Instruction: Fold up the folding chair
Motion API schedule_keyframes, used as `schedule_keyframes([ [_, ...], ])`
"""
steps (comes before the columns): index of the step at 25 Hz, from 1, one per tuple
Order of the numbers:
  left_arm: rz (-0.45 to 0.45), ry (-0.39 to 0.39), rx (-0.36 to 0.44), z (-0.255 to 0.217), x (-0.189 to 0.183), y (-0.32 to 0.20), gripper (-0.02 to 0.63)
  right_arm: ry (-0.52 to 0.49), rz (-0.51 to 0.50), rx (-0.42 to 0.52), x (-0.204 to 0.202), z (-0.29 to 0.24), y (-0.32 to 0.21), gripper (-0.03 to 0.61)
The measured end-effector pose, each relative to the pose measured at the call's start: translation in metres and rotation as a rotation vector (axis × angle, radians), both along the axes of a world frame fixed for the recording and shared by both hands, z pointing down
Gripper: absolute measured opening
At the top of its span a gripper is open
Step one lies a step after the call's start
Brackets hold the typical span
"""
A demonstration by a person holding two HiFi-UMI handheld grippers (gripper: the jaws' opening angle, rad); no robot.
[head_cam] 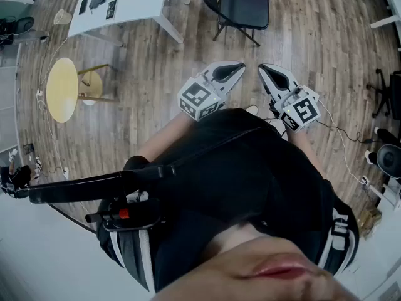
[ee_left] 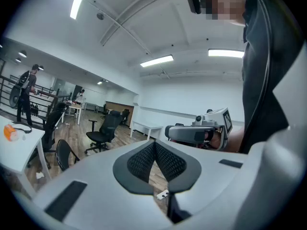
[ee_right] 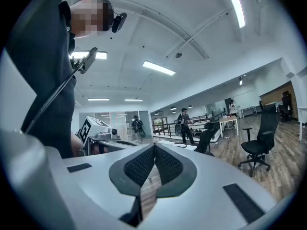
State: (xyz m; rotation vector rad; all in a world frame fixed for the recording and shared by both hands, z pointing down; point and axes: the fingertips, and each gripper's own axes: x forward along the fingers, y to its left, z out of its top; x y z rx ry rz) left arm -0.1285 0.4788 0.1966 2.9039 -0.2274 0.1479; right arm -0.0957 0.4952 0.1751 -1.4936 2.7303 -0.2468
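The black folding chair (head_cam: pixel 242 8) stands unfolded on the wood floor, a good way ahead of me, beside a white table. Both grippers are held level in front of my body, apart from the chair and pointing toward each other. My left gripper (head_cam: pixel 238 67) is shut, its ribbed pads pressed together with nothing between them (ee_left: pixel 155 143). My right gripper (head_cam: pixel 264 69) is likewise shut and empty (ee_right: pixel 154 148). Each gripper view shows the other gripper close by. A dark chair back (ee_left: pixel 64 155) shows low left in the left gripper view, by the table.
A white table (head_cam: pixel 144 8) with an orange item stands left of the chair. A yellow round stool (head_cam: pixel 62 89) is further left. Office chairs (head_cam: pixel 388 93) and a cable (head_cam: pixel 341 140) lie to the right. People stand far off (ee_right: pixel 184 123).
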Motion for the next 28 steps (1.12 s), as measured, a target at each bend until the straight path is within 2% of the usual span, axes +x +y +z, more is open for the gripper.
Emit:
schedule_keyframes([
  [3,-0.006,0.013,-0.010,-0.001,0.001,-0.004,0.006,0.001,0.006,-0.001,0.004,0.001,-0.001,0.011],
  [13,0.015,-0.014,-0.010,0.001,0.008,-0.007,0.006,-0.022,0.001,0.011,0.014,0.001,-0.008,0.011],
  [18,0.007,-0.032,0.047,0.002,0.015,-0.010,0.006,-0.037,-0.019,0.047,0.022,-0.003,-0.003,0.009],
  [22,0.005,-0.025,0.029,0.001,0.027,-0.009,0.005,-0.024,-0.019,0.045,0.036,0.005,-0.001,0.009],
  [28,-0.006,-0.049,0.050,0.004,0.052,-0.007,0.005,-0.018,-0.014,0.038,0.059,0.011,-0.001,0.009],
])
